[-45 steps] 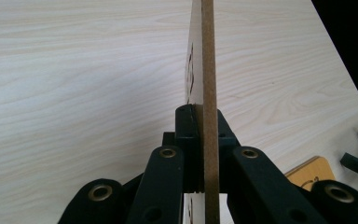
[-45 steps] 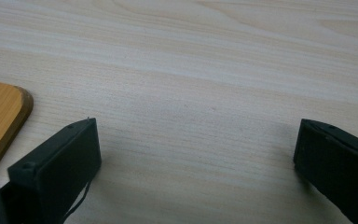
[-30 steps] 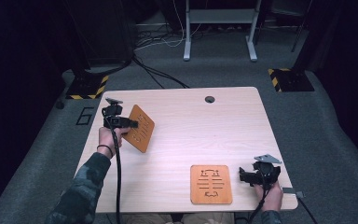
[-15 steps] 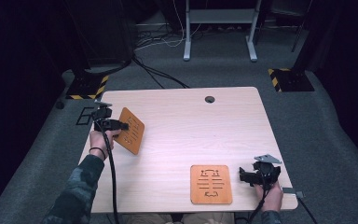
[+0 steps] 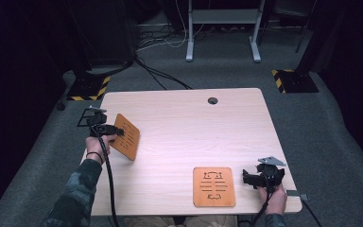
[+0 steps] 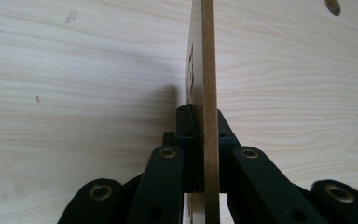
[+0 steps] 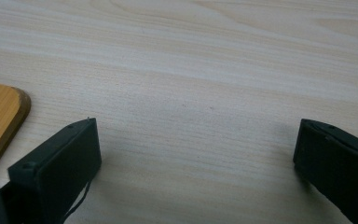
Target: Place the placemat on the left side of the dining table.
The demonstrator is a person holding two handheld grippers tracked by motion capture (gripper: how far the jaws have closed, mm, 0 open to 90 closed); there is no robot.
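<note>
Now left gripper (image 5: pixel 105 128), jaws clamping tilted board (image 5: pixel 125 136), shifted toward table's (image 5: pixel 179 123) left edge; right gripper (image 5: pixel 250 178) unmoved, jaws wide.

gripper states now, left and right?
Left gripper: shut on the tilted wooden board.
Right gripper: open, nothing between the jaws.

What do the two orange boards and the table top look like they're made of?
Held board: likely fibreboard or thin wood; its edge looks matte brown and grainless. Flat board: probably the same, with a smooth orange face and cut-out slots. Table: pale wood or wood-look laminate, with visible grain lines.
</note>
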